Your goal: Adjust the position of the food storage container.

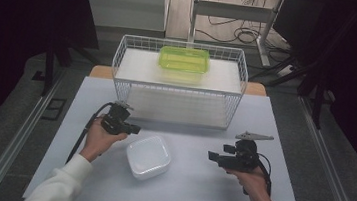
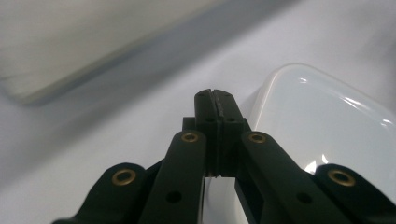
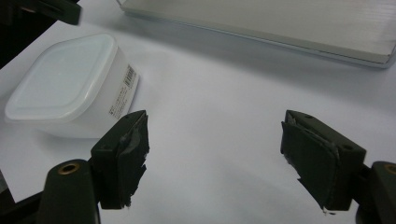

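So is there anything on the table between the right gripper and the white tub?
Nothing visible. The right gripper, jaws open, points across bare table at the white tub. The left gripper, shut, sits beside the tub's far left corner, off that line.

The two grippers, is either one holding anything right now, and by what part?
Nothing is held. The left gripper is shut on nothing beside the white lidded container; the right gripper is open over bare table.
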### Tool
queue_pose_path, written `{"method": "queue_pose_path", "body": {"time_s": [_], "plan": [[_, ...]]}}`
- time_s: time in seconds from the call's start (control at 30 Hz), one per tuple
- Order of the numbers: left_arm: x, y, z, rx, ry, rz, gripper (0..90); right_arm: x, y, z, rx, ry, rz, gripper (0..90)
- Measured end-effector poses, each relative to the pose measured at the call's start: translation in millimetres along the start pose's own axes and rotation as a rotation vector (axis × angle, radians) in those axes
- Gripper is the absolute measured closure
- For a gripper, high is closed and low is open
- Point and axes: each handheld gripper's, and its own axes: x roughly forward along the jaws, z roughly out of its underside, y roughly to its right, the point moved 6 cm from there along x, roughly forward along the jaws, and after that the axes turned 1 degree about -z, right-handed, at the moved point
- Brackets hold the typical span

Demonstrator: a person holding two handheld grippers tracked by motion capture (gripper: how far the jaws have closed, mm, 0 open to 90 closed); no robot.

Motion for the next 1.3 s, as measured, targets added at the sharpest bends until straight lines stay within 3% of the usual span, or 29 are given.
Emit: {"method": "queue_pose_path", "body": {"time_s": [0.27,0.43,0.57,0.77,1.3], "plan": [[-36.3,-4.5,47.9,-0.101,0.025,0.004,89.7,-0.3,0.5,0.2,0.005,-0.002,0.004,23.4],[-35.5,3.9,81.3,-0.146,0.004,0.051,89.6,2.8,-1.1,0.6,0.002,-0.011,0.004,23.4],[-29.7,11.2,97.5,-0.175,-0.012,0.093,89.7,4.5,-1.4,0.8,0.000,-0.014,0.006,23.4],[-20.1,21.0,96.3,-0.223,-0.003,0.148,89.7,4.4,-0.6,0.8,0.002,-0.016,0.009,23.4],[5.2,26.7,82.6,-0.252,-0.036,0.183,89.8,1.0,0.7,0.5,-0.002,-0.005,0.025,23.4]]}}
